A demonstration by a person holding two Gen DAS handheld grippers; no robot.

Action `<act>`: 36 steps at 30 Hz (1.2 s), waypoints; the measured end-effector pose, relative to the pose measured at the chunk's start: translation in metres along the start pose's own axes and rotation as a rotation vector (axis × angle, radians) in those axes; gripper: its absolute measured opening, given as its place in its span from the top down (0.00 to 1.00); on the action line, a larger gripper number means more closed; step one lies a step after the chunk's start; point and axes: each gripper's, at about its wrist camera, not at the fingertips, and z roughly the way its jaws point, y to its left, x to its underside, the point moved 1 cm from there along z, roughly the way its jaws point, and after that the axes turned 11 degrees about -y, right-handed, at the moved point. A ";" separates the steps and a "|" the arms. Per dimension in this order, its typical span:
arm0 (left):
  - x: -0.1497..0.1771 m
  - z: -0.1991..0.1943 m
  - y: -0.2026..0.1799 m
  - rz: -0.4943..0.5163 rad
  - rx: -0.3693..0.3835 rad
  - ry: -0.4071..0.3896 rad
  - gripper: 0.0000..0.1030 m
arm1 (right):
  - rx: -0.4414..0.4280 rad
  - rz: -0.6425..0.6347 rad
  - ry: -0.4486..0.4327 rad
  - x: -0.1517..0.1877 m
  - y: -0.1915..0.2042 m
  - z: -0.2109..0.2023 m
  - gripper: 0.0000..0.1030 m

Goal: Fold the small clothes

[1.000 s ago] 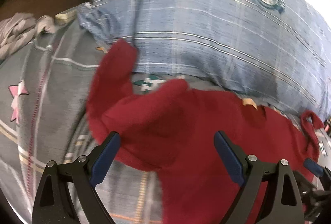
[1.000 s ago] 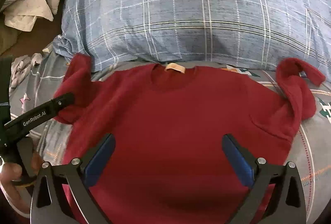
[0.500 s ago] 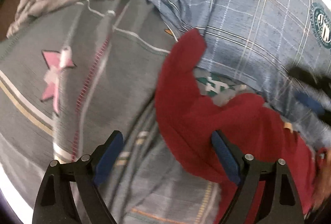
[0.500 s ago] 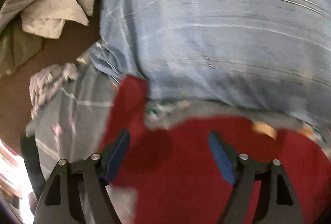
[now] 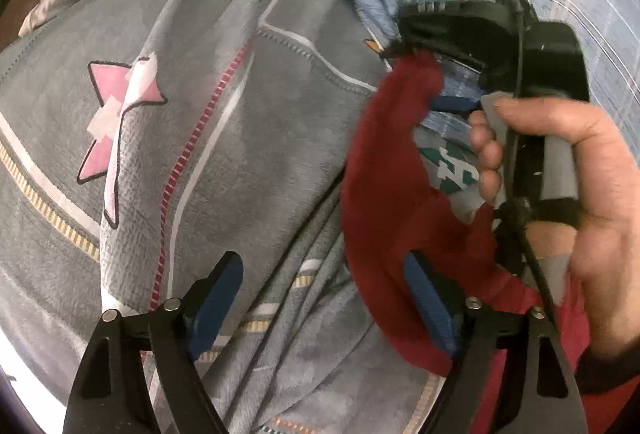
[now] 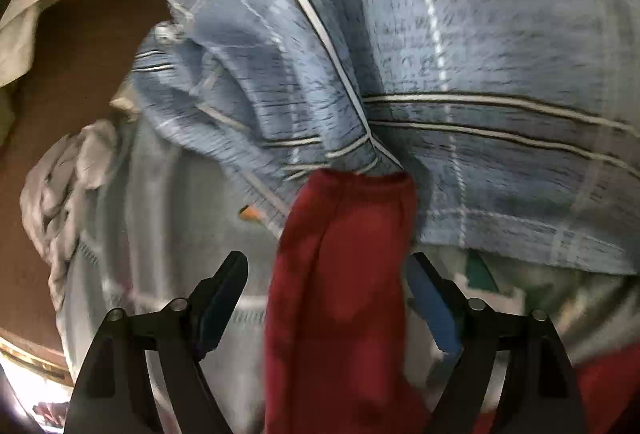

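- My right gripper point(image 6: 324, 298), jaws closing but not pressing, straddles the red knit sweater's sleeve point(image 6: 344, 274), which runs lengthwise straight ahead, cuff farthest.
- My left gripper point(image 5: 320, 298) is open over the grey patterned blanket point(image 5: 224, 137), its jaws closing too.

Bedroom: blanket point(image 5: 224, 137), pillow point(image 6: 500, 45)
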 end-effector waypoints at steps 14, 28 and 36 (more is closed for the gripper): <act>-0.005 -0.016 -0.002 0.024 -0.037 -0.090 0.22 | -0.103 -0.104 -0.251 0.017 0.007 -0.181 0.93; 0.010 -0.038 -0.035 0.130 0.041 -0.128 0.22 | 0.189 0.038 -0.387 0.100 -0.162 -0.378 0.93; 0.029 -0.040 -0.057 0.255 0.142 -0.084 0.20 | 0.561 0.062 -0.128 0.172 -0.246 -0.343 0.76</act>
